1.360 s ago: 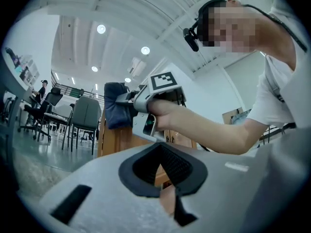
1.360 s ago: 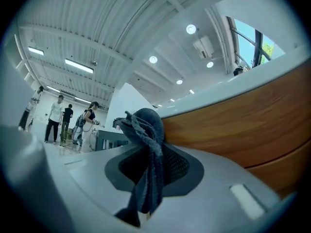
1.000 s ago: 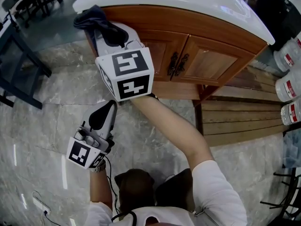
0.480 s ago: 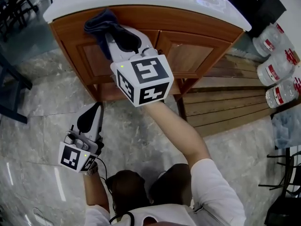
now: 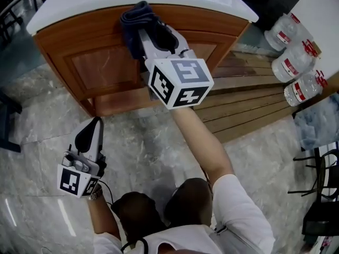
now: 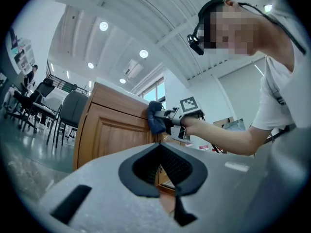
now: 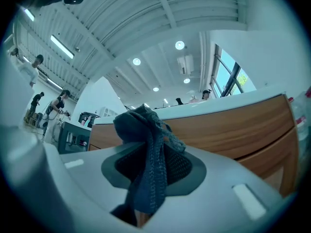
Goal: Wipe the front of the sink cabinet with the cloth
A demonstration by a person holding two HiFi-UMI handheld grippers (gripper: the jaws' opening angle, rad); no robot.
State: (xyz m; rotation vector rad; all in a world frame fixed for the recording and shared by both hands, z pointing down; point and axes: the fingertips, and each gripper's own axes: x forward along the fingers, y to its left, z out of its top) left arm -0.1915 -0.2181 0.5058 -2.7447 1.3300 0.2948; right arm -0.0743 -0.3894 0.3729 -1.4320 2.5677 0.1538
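The wooden sink cabinet with a white top stands at the upper middle of the head view. My right gripper is shut on a dark blue cloth, which presses against the top band of the cabinet front just under the counter. In the right gripper view the cloth hangs bunched between the jaws, with the wood front right behind it. My left gripper hangs low over the marble floor, apart from the cabinet, shut with nothing in it. The left gripper view shows the cabinet and the cloth ahead.
Wooden slats lie on the floor right of the cabinet. Three water bottles stand at the right. Dark chairs sit at the lower right and at the far left edge. Marble floor spreads in front of the cabinet.
My right gripper has slid the cloth rightward along the cabinet's top band, from the left corner toward the middle. The left gripper has stayed low over the floor.
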